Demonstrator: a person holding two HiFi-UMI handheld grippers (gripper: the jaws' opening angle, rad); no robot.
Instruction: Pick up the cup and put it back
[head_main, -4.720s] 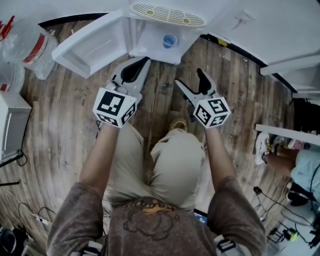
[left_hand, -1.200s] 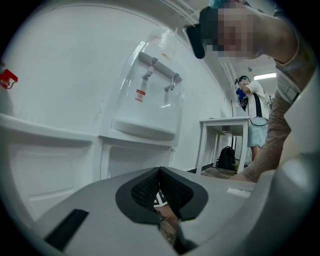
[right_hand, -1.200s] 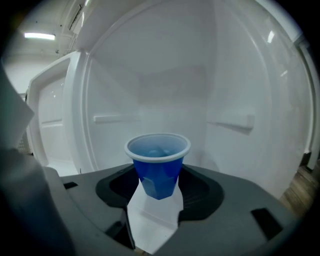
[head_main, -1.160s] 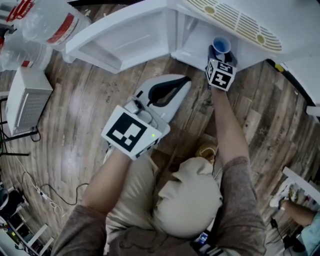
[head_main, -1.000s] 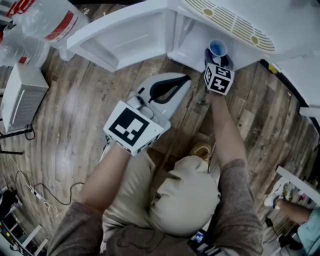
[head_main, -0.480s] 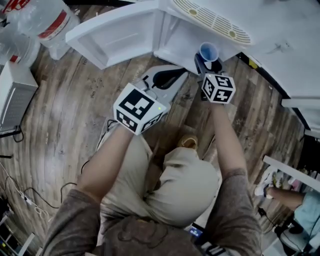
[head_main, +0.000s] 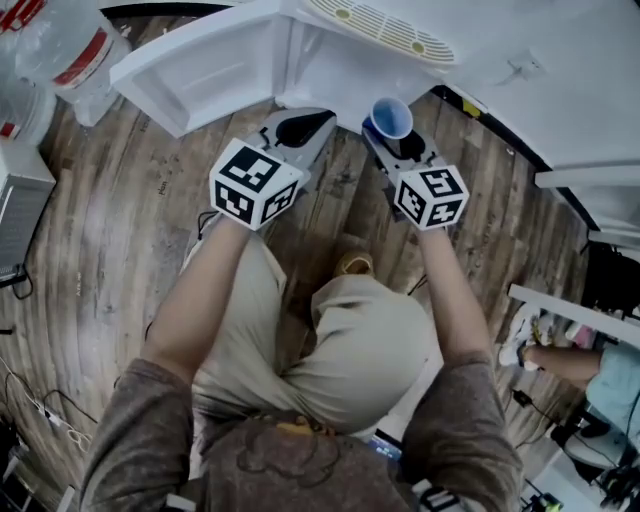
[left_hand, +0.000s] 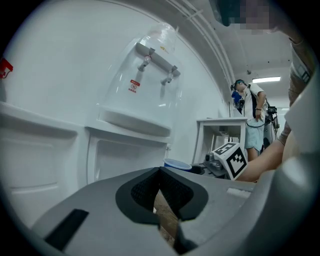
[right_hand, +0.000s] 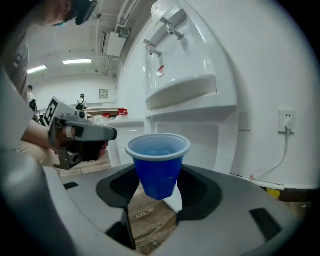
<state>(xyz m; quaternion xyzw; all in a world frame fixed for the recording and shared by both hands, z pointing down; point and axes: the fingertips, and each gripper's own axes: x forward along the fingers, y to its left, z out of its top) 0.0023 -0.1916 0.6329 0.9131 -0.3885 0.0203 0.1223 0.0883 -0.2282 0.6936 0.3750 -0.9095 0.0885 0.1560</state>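
The cup (head_main: 391, 118) sits upright in the right gripper (head_main: 396, 148), mouth up and long axis vertical. The two jaws stand about halfway apart and press on its lower body from either side, while the rim stands clear above them. It hangs in the air over the wooden floor (head_main: 120, 230), just in front of the water dispenser (head_main: 380, 30) and outside it. The move ahead turns on the line from the cup to the dispenser's open lower compartment (head_main: 325, 80). Seen along the right gripper's jaws, that white recess lies straight behind the cup, a little to the right and lower. From the head view it sits just beyond the cup and to its left. My judgement is that the cup must go forward and down into the compartment while staying level, so that its base lands flat. The right hand is the nearer one and already carries the load. The left gripper (left_hand: 160, 172) waits beside it, on the side of the dispenser's swung-open door (head_main: 195, 75), with its jaws closed tip to tip on nothing. It lies near the path into the compartment but apart from the cup.
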